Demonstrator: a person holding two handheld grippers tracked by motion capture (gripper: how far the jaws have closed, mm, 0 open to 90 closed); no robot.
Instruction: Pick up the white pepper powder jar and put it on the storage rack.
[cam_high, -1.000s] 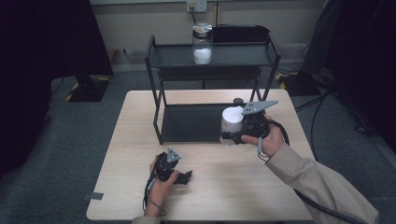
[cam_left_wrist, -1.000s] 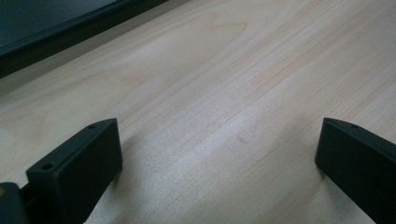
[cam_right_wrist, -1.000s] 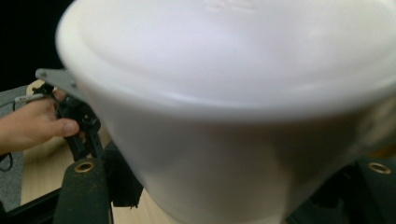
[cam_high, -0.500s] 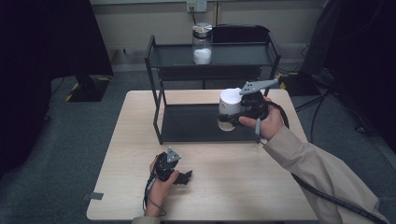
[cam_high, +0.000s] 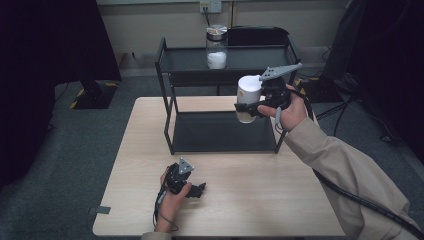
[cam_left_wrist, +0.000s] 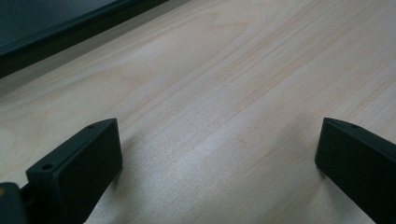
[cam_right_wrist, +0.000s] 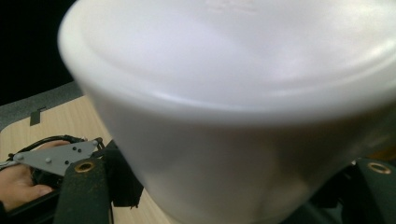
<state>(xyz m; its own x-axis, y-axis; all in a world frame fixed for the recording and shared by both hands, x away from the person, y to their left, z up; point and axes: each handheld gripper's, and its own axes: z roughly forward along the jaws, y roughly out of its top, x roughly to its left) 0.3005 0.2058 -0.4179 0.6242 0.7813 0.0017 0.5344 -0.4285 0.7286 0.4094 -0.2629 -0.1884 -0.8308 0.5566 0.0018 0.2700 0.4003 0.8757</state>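
Note:
A jar with a white lid (cam_high: 248, 92) hangs in the air in front of the black two-tier rack (cam_high: 167, 75), about level with its top shelf. My right gripper (cam_high: 246, 108) is shut on the jar's body, and a hand holds the gripper from the right. In the right gripper view the white lid (cam_right_wrist: 224, 79) looms large and blurred between the two black jaws. My left gripper (cam_high: 196, 190) rests low on the wooden table (cam_high: 135, 150) near the front, with its jaws wide apart over bare wood (cam_left_wrist: 215, 93) and nothing between them.
A second glass jar (cam_high: 216, 46) with white contents stands on the rack's top shelf at the back. The lower shelf (cam_high: 220, 131) is bare. A black box (cam_high: 260, 36) sits behind the rack. Cables trail off the table at the right.
My right gripper has lifted the white-lidded jar from table level up and back, to the height of the rack's top shelf. The left gripper has stayed where it was.

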